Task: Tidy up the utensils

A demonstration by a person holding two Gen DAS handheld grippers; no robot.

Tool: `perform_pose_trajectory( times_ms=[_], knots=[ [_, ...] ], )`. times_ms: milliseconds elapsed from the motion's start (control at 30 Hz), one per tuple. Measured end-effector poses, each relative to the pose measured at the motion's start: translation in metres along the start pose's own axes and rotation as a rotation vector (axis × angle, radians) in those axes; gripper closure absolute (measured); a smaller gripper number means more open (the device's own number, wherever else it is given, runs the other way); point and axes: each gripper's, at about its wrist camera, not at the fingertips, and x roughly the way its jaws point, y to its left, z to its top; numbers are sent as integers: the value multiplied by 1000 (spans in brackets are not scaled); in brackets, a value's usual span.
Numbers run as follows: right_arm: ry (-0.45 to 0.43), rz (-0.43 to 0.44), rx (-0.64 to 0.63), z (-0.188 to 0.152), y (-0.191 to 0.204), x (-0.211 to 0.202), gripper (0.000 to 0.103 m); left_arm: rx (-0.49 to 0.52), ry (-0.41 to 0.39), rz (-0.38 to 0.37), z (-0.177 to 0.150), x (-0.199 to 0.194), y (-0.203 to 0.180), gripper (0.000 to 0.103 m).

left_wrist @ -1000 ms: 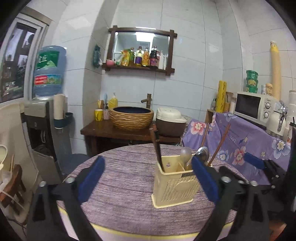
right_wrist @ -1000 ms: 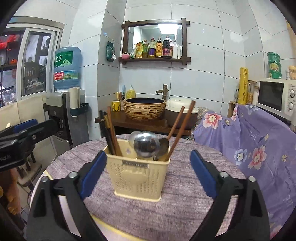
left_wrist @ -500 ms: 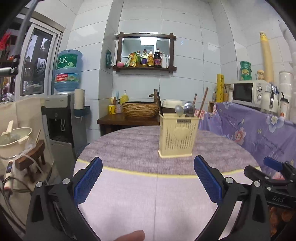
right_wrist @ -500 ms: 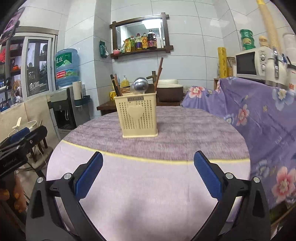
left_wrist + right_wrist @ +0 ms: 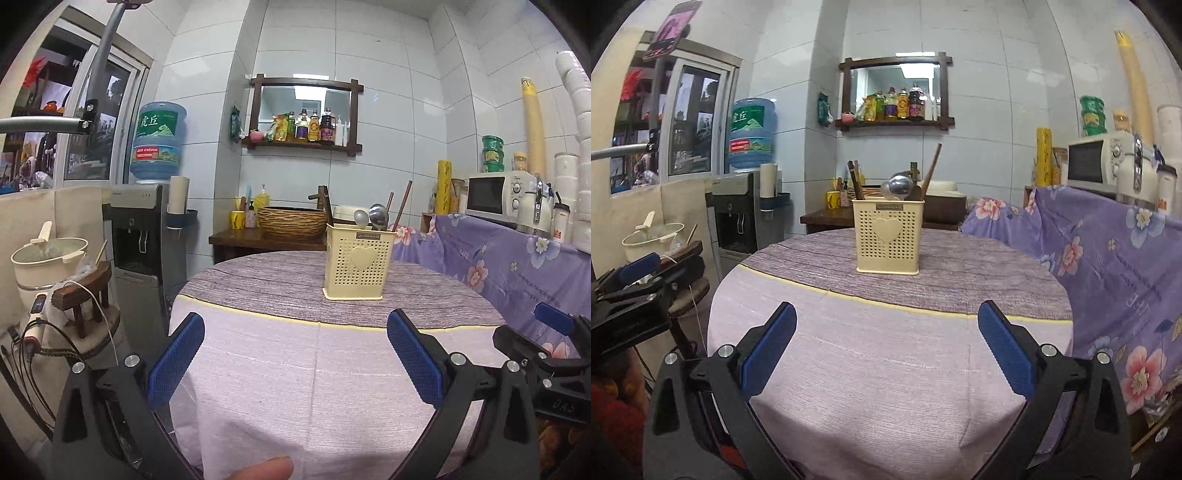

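A cream perforated utensil holder (image 5: 356, 266) (image 5: 889, 236) with a heart on its front stands on the round table (image 5: 280, 354) (image 5: 886, 354). Metal spoons (image 5: 369, 218) (image 5: 900, 186) and brown chopsticks (image 5: 402, 205) (image 5: 932, 166) stick up out of it, with dark chopsticks (image 5: 855, 180) at its left side. My left gripper (image 5: 295, 354) hangs open and empty in front of the table's near edge, far short of the holder. My right gripper (image 5: 886, 350) is also open and empty, low over the near part of the table. A fingertip (image 5: 260, 468) shows at the bottom of the left wrist view.
A flowered purple cloth (image 5: 517, 266) (image 5: 1108, 251) covers a counter on the right, with a microwave (image 5: 498, 195) on it. A water dispenser (image 5: 144, 236) and a pot (image 5: 48, 258) on a stool stand at the left. A woven basin (image 5: 291, 219) sits on a wooden side table behind.
Both grippers have drawn back and down from the holder, which now looks small and far off. Both stay open and empty. The holder has not moved.
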Motion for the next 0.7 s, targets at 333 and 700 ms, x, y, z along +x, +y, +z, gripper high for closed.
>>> perform_pose_trajectory(
  times_ms=[333, 700],
  knots=[
    [0, 7, -13, 2, 3, -1, 6, -2, 12, -8, -4, -2, 2, 5],
    [8, 9, -9, 2, 2, 1, 6, 20, 13, -6, -5, -3, -1, 5]
  ],
)
